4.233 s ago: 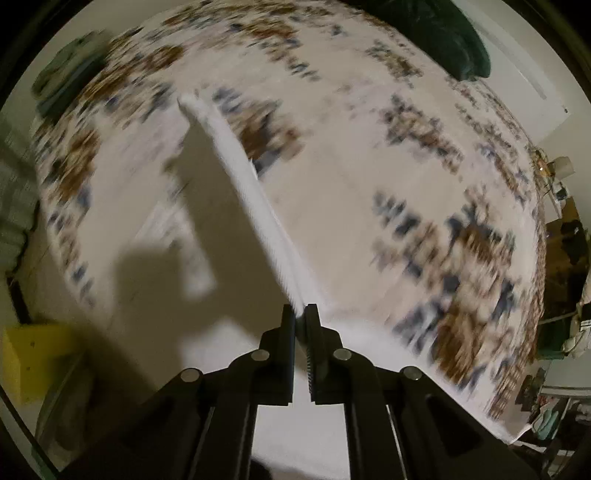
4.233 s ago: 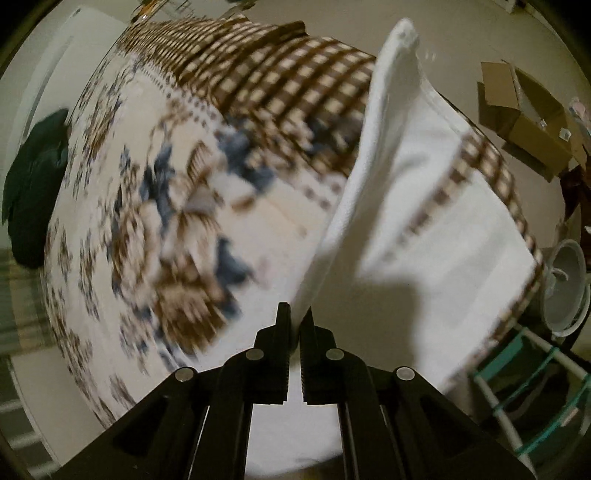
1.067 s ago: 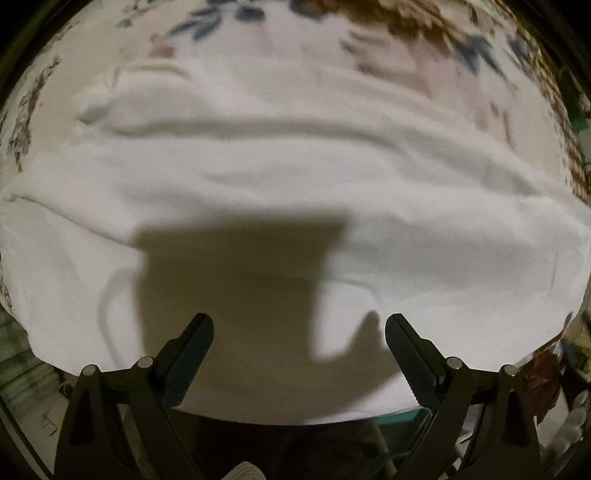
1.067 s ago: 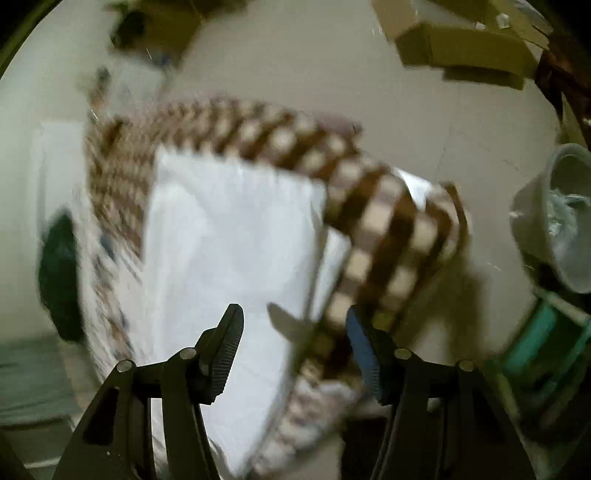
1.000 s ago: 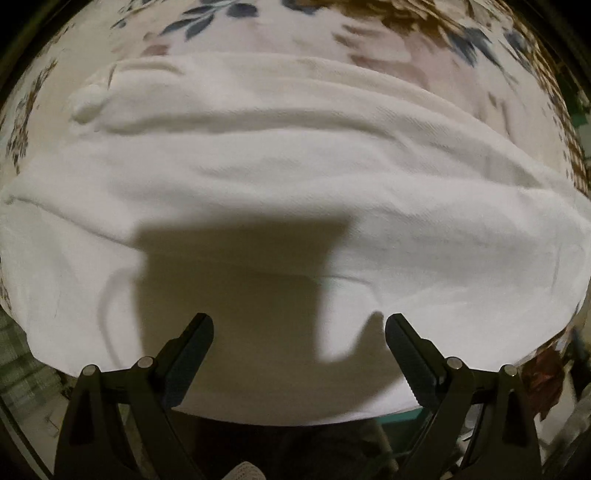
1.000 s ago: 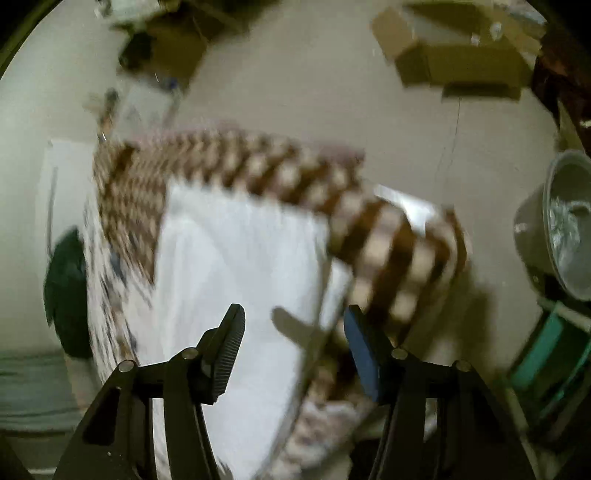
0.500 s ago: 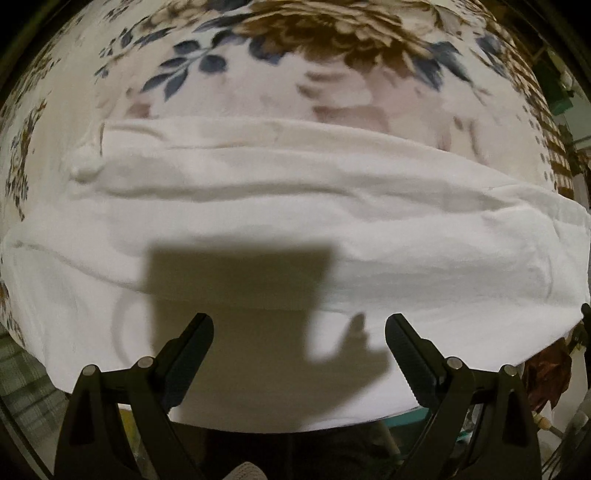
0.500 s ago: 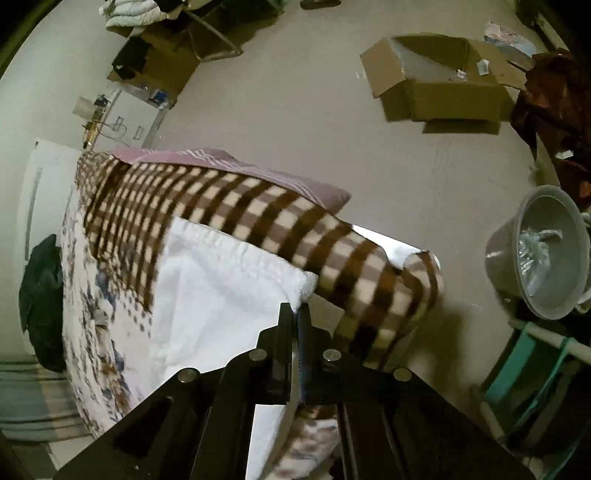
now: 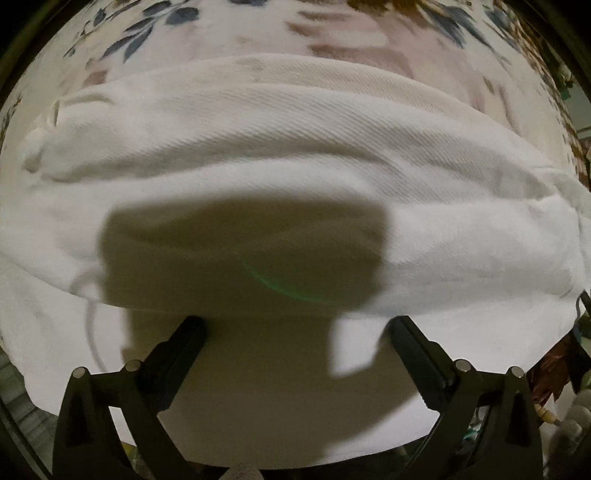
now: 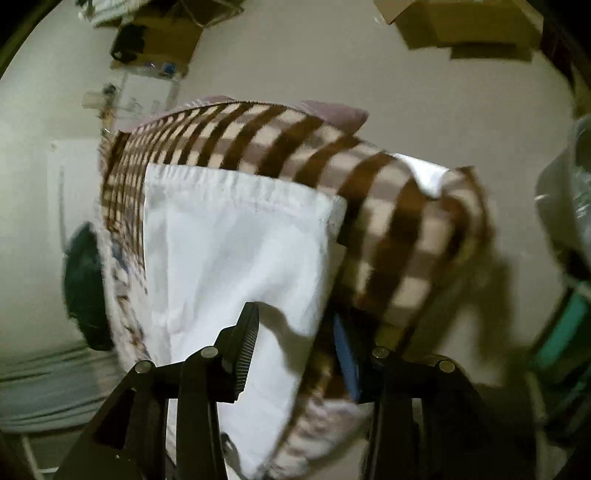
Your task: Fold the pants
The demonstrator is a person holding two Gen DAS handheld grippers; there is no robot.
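Note:
The white pants [image 9: 295, 177] lie folded in layers on a floral bedspread [image 9: 332, 33] and fill the left wrist view. My left gripper [image 9: 295, 332] is open and empty just above the near edge of the pants. In the right wrist view the pants [image 10: 229, 251] lie on the bed beside a brown checked blanket [image 10: 388, 206]. My right gripper [image 10: 295, 325] is open, its jaws on either side of the pants' near right edge, holding nothing.
The bed's corner drops off to the floor on the right. A cardboard box [image 10: 461, 22] and clutter lie on the floor beyond. A grey bucket [image 10: 565, 199] and a teal frame [image 10: 561, 332] stand at the right. A dark green garment [image 10: 83, 291] lies at the left.
My right gripper was shut half a second ago and has opened over the pants' edge. My left gripper stayed open and moved closer to the pants.

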